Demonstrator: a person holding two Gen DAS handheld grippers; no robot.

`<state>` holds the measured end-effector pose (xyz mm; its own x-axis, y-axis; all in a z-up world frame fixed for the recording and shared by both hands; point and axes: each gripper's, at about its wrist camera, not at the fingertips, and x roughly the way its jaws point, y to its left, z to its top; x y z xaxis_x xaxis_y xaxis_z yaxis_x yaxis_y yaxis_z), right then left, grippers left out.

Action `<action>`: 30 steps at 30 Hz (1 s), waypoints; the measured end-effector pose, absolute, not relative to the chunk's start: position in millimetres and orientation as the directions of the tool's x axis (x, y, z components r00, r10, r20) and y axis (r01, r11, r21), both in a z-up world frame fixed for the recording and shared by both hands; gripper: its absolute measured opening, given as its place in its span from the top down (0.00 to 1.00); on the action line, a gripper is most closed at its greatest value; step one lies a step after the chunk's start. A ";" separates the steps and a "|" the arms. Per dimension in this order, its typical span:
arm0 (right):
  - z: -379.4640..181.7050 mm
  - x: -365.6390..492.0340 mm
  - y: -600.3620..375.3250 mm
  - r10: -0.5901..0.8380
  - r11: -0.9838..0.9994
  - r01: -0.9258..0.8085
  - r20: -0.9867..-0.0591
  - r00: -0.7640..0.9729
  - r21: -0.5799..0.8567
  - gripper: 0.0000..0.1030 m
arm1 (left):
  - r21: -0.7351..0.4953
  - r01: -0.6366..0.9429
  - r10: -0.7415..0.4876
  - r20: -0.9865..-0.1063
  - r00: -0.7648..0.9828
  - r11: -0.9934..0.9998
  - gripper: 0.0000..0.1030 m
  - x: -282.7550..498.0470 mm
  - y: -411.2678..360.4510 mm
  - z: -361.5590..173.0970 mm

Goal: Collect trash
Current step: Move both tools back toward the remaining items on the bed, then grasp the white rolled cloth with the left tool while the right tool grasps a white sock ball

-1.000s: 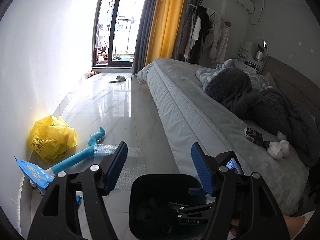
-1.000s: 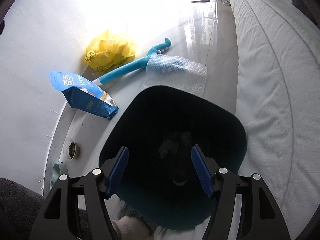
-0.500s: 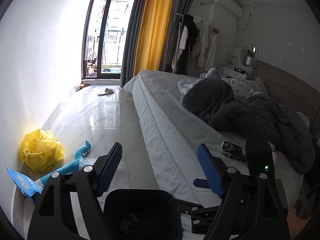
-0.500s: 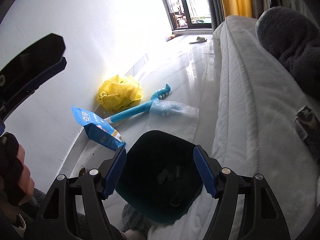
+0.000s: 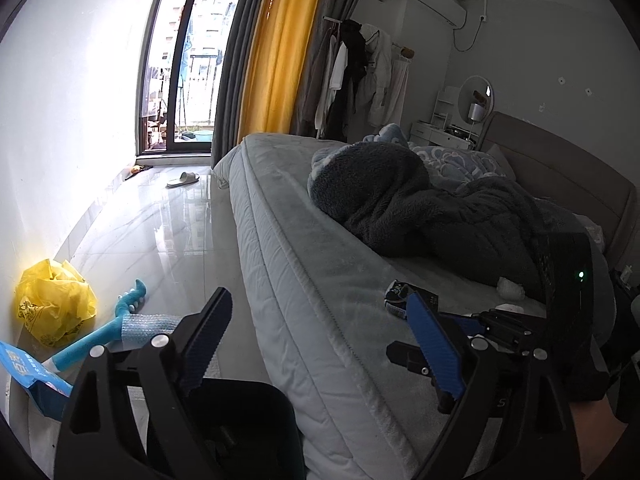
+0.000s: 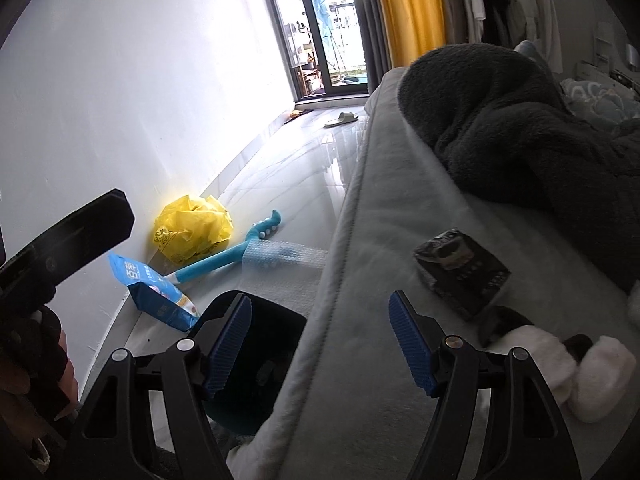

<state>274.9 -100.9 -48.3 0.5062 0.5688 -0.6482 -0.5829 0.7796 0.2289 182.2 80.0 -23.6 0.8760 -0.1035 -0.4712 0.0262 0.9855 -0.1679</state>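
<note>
Gaping empty, left gripper [image 5: 316, 344] and right gripper [image 6: 320, 344] flank one black bin [image 6: 256, 364], one dark packet [image 6: 464, 268] on bed

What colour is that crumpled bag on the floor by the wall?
Bright yellow, with some print on it: the crumpled bag shows best in the right wrist view.

Glossy floor [image 5: 160, 232], fleecy blanket [image 6: 520, 128] — crinkly, probably plastic, yellow bag [image 6: 192, 232].

I see daylight pouring through the balcony door [image 5: 180, 92], blowing out the white wall [image 6: 132, 80] and glaring off the glossy floor [image 5: 160, 232]. The bed's far side stays dim; fisheye edges curve and vignette black.
</note>
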 end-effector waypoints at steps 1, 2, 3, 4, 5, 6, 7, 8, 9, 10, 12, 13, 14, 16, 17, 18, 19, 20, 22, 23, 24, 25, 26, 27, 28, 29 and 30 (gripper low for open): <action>-47.9 275.5 -106.3 0.563 0.786 -0.575 -0.647 0.514 0.228 0.30 | -0.169 0.030 -0.107 -0.473 0.875 0.985 0.12 182.8 75.7 -24.5; -47.8 275.8 -112.0 0.558 0.792 -0.567 -0.646 0.521 0.227 0.30 | -0.171 0.034 -0.113 -0.475 0.873 0.985 0.12 184.6 71.2 -25.4; -47.9 277.1 -118.4 0.553 0.798 -0.559 -0.645 0.528 0.226 0.30 | -0.173 0.038 -0.117 -0.477 0.871 0.984 0.11 185.8 67.0 -26.1; -48.6 277.9 -123.9 0.546 0.804 -0.551 -0.644 0.536 0.224 0.30 | -0.176 0.043 -0.124 -0.479 0.869 0.983 0.11 187.7 62.7 -26.9; -47.5 280.8 -131.4 0.541 0.809 -0.543 -0.644 0.541 0.223 0.30 | -0.179 0.048 -0.130 -0.481 0.867 0.983 0.11 189.3 59.1 -27.4; -48.0 281.6 -138.3 0.534 0.816 -0.535 -0.643 0.549 0.221 0.30 | -0.185 0.054 -0.138 -0.483 0.865 0.981 0.11 191.6 54.4 -28.3; -47.8 282.5 -144.6 0.525 0.823 -0.525 -0.643 0.558 0.216 0.30 | -0.189 0.059 -0.146 -0.485 0.862 0.980 0.11 193.4 50.0 -29.0; -48.1 282.6 -150.7 0.515 0.830 -0.516 -0.644 0.566 0.210 0.30 | -0.194 0.064 -0.153 -0.487 0.860 0.979 0.11 195.2 46.0 -29.7; -48.7 283.9 -158.0 0.501 0.839 -0.505 -0.645 0.577 0.201 0.30 | -0.198 0.070 -0.160 -0.489 0.858 0.978 0.11 197.0 42.1 -30.5; -49.9 284.2 -164.2 0.490 0.847 -0.495 -0.646 0.586 0.194 0.30 | -0.200 0.074 -0.165 -0.491 0.856 0.977 0.11 197.6 38.2 -30.9; -51.5 286.2 -179.4 0.472 0.861 -0.471 -0.648 0.598 0.192 0.30 | -0.202 0.082 -0.174 -0.495 0.851 0.976 0.11 199.6 30.8 -32.7; -52.8 286.6 -186.6 0.466 0.866 -0.460 -0.649 0.601 0.196 0.30 | -0.204 0.086 -0.179 -0.498 0.849 0.975 0.11 201.0 26.7 -33.5; -53.4 287.7 -193.7 0.460 0.872 -0.448 -0.649 0.606 0.200 0.30 | -0.206 0.089 -0.183 -0.500 0.847 0.975 0.11 202.1 22.9 -33.8; -55.2 288.6 -208.6 0.448 0.882 -0.423 -0.649 0.614 0.209 0.30 | -0.207 0.098 -0.191 -0.501 0.844 0.973 0.11 204.1 14.4 -34.6; -55.7 288.9 -214.5 0.441 0.887 -0.413 -0.650 0.619 0.208 0.30 | -0.206 0.103 -0.195 -0.501 0.843 0.973 0.11 203.7 10.4 -34.6; -56.1 288.9 -220.0 0.432 0.892 -0.404 -0.650 0.625 0.203 0.30 | -0.203 0.110 -0.200 -0.501 0.842 0.973 0.11 204.4 5.3 -34.7; -56.8 289.1 -225.4 0.422 0.897 -0.396 -0.652 0.630 0.198 0.30 | -0.200 0.115 -0.203 -0.502 0.841 0.973 0.11 205.7 -0.3 -35.3; -58.0 289.3 -230.3 0.415 0.900 -0.389 -0.654 0.633 0.195 0.29 | -0.196 0.121 -0.206 -0.504 0.839 0.973 0.11 206.6 -5.3 -36.2; -63.0 291.1 -240.9 0.401 0.908 -0.371 -0.662 0.633 0.195 0.29 | -0.192 0.130 -0.212 -0.512 0.832 0.973 0.11 208.9 -13.3 -38.7; -66.0 292.2 -245.6 0.397 0.911 -0.362 -0.667 0.630 0.199 0.29 | -0.191 0.134 -0.216 -0.517 0.829 0.972 0.11 210.5 -17.2 -40.1; -69.7 294.0 -250.9 0.394 0.913 -0.351 -0.673 0.626 0.208 0.29 | -0.191 0.139 -0.220 -0.521 0.824 0.972 0.11 211.7 -21.2 -41.9; -73.1 295.1 -255.7 0.394 0.914 -0.342 -0.677 0.622 0.217 0.29 | -0.192 0.144 -0.225 -0.526 0.820 0.971 0.11 212.8 -23.7 -43.5; -76.3 296.0 -260.0 0.394 0.915 -0.335 -0.680 0.618 0.226 0.29 | -0.192 0.149 -0.230 -0.531 0.816 0.970 0.11 213.9 -26.9 -45.1; -78.6 296.8 -263.7 0.394 0.916 -0.328 -0.683 0.615 0.232 0.29 | -0.191 0.154 -0.235 -0.536 0.811 0.969 0.10 215.3 -31.1 -47.3; -80.5 296.9 -266.6 0.392 0.917 -0.325 -0.685 0.614 0.234 0.29 | -0.192 0.159 -0.240 -0.540 0.807 0.968 0.10 216.3 -34.4 -49.0; -81.4 296.7 -268.8 0.389 0.918 -0.323 -0.686 0.614 0.232 0.29 | -0.194 0.165 -0.247 -0.547 0.800 0.967 0.10 217.9 -38.1 -51.2; -82.4 296.4 -270.4 0.386 0.919 -0.322 -0.688 0.615 0.228 0.29 | -0.197 0.169 -0.251 -0.554 0.794 0.966 0.10 219.6 -41.0 -53.3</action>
<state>296.4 -270.4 -82.4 0.6145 0.3860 -0.6880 -0.3220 0.9189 0.2278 219.6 -41.0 -53.3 0.7940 -0.2515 -0.5535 0.1688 0.9658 -0.1966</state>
